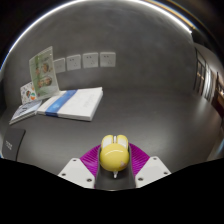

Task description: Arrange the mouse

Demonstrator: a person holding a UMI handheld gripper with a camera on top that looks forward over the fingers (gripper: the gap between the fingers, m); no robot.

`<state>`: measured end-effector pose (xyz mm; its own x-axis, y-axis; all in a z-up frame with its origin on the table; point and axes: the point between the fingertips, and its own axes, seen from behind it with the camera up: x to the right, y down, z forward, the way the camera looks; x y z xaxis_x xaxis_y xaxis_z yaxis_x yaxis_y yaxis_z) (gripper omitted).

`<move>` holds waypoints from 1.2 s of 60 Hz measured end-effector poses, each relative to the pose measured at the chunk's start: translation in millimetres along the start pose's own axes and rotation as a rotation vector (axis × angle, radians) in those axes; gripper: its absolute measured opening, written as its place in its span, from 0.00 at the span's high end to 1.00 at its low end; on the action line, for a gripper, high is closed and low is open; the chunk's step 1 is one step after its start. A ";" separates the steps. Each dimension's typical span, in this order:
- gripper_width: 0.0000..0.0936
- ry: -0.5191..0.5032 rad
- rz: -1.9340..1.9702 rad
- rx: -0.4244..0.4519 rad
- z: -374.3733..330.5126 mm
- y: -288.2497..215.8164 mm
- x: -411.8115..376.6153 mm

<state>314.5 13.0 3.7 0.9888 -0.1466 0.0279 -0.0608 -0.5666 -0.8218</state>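
A small yellow mouse (113, 153) with white buttons at its far end sits between my gripper's (113, 160) two fingers, its rounded back toward the camera. The magenta pads (91, 157) press against both of its sides. The mouse appears held just above the grey table (130, 105). The lower part of the mouse is hidden by the fingers.
A white and blue book or box (72, 103) lies on the table beyond and to the left of the fingers. An upright card or booklet (42, 68) stands behind it. Wall sockets (90, 60) line the back wall. A dark object (10, 145) lies far left.
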 end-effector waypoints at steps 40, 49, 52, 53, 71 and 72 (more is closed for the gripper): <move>0.58 -0.195 -0.109 0.066 -109.1 20.9 -505.2; 0.58 -0.176 -0.101 -0.019 -90.4 58.8 -511.3; 0.56 -0.176 -0.088 -0.006 -87.7 60.6 -512.8; 0.55 -0.175 -0.086 -0.008 -87.3 61.0 -512.0; 0.10 -0.296 -0.060 -0.020 -113.9 61.1 -510.9; 0.10 -0.297 -0.064 -0.025 -117.1 62.7 -507.2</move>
<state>-206.8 -43.1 4.6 0.9871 0.1315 -0.0917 0.0031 -0.5873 -0.8094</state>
